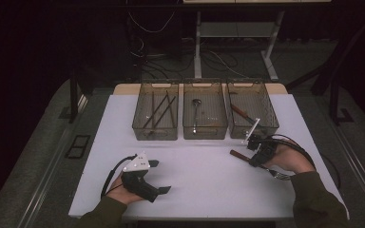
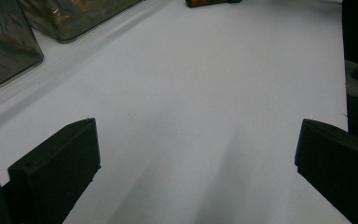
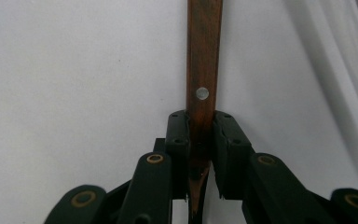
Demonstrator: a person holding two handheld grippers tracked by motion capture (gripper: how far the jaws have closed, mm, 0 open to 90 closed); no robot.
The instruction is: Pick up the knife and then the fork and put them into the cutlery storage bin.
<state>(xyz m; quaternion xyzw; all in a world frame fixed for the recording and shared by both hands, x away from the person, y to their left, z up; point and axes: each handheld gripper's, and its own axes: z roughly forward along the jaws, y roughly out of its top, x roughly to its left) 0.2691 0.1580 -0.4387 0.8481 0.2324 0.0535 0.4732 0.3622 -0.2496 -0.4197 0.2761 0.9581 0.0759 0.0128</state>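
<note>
White table (image 1: 199,180) w/ three smoky bins (image 1: 205,116) at far edge. Left hand-held gripper (image 1: 159,176) rests near front, jaws wide apart, nothing in them. Right hand-held gripper (image 1: 253,153) clamped on wood-handled fork (image 1: 240,155), low over table just before right bin.

The middle of the table (image 1: 204,166) lies bare from the near edge up to the bins, and a hand could pass there freely. Along the far edge three bins stand in a row and block that side: the left bin (image 1: 155,133), the middle bin (image 1: 205,132) and the right bin (image 1: 252,130), with only narrow gaps between them. Toward the near right corner, the right tool (image 1: 255,151), clamped on a fork (image 1: 254,162), takes up room just before the right bin. Near the near left corner, the left tool (image 1: 159,176) rests with jaws wide apart over bare table.
</note>
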